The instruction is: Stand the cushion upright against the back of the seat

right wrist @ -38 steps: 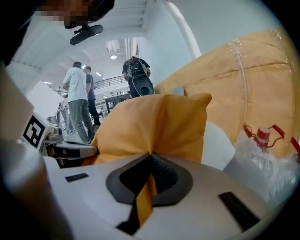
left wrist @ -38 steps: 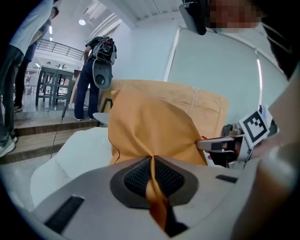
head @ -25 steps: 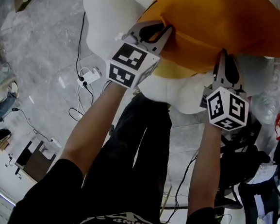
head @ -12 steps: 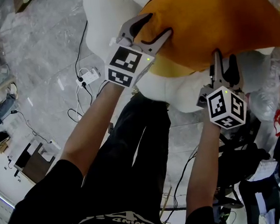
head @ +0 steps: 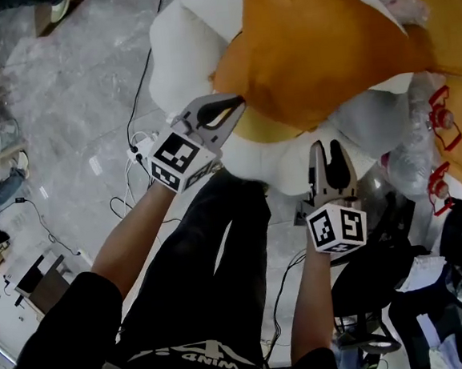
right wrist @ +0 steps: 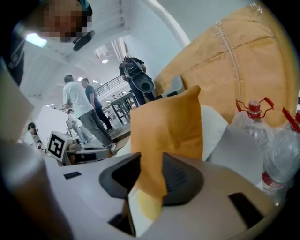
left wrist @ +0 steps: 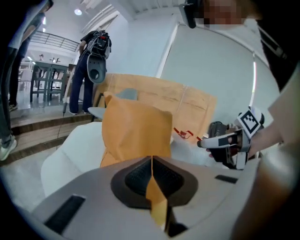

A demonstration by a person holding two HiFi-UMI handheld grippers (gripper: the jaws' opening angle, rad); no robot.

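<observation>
The orange cushion (head: 323, 43) lies tilted over the white seat (head: 179, 48), its near edge lifted. My left gripper (head: 236, 104) is shut on the cushion's near left corner; in the left gripper view a thin orange fold (left wrist: 151, 161) sits pinched between the pads. My right gripper (head: 329, 143) is at the near right corner. Its jaws stand partly apart, and a thick fold of the cushion (right wrist: 168, 126) fills the gap (right wrist: 147, 164) against both pads. A larger orange back cushion (right wrist: 234, 70) rises behind.
Plastic bottles with red caps (head: 437, 105) stand at the seat's right end. A power strip and cables (head: 142, 131) lie on the grey floor to the left. Dark bags (head: 432, 282) sit at lower right. People stand in the background (right wrist: 77, 108).
Both grippers opened at the cushion's near edge half a second ago. The left has shut again on the corner. Both hands have shifted left and toward me in the head view, and the cushion's edge has risen.
</observation>
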